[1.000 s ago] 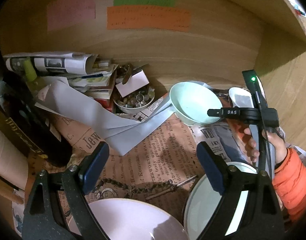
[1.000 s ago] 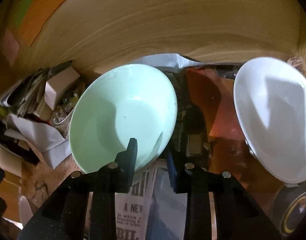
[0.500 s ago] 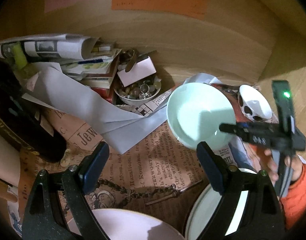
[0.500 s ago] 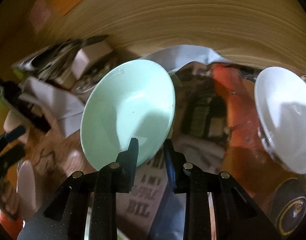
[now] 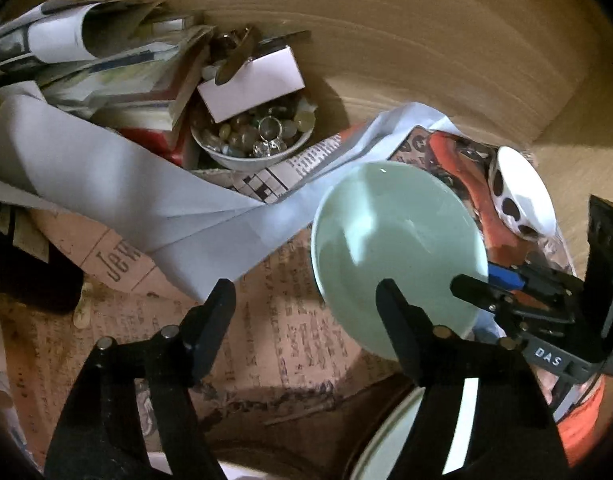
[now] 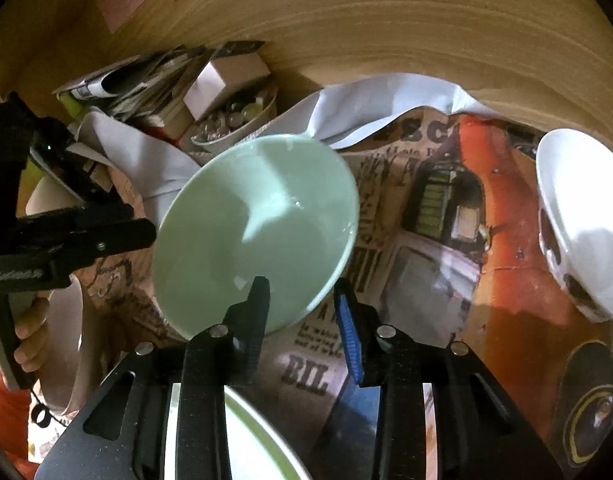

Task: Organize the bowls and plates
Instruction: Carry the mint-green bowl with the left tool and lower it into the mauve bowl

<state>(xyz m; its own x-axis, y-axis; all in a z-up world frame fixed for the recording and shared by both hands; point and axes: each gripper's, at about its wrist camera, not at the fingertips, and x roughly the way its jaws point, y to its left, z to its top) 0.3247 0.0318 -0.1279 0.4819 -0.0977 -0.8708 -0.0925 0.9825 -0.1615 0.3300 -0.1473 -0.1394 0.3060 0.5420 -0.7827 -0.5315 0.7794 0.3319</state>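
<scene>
My right gripper (image 6: pixel 302 296) is shut on the near rim of a pale green bowl (image 6: pixel 254 232) and holds it tilted above the newspaper-covered surface. The same bowl (image 5: pixel 394 252) shows in the left wrist view, with my right gripper (image 5: pixel 478 280) at its right edge. My left gripper (image 5: pixel 306 300) is open and empty, just left of the bowl. A white bowl with dark spots (image 6: pixel 578 228) lies tilted at the right and also shows in the left wrist view (image 5: pixel 522 196). A white plate with a green rim (image 6: pixel 234 436) lies below my right gripper, and in the left wrist view (image 5: pixel 410 432).
A small bowl of stones and rings (image 5: pixel 254 140) sits at the back beside stacked papers and a white box (image 5: pixel 250 84). Grey paper (image 5: pixel 126 196) drapes over the newspaper. Wooden walls (image 5: pixel 426 52) close the back and right. A dark bottle (image 5: pixel 22 264) lies at the left.
The green bowl has been carried left and toward me, away from the white spotted bowl, still in my right gripper. My left gripper has moved forward and closer to it.
</scene>
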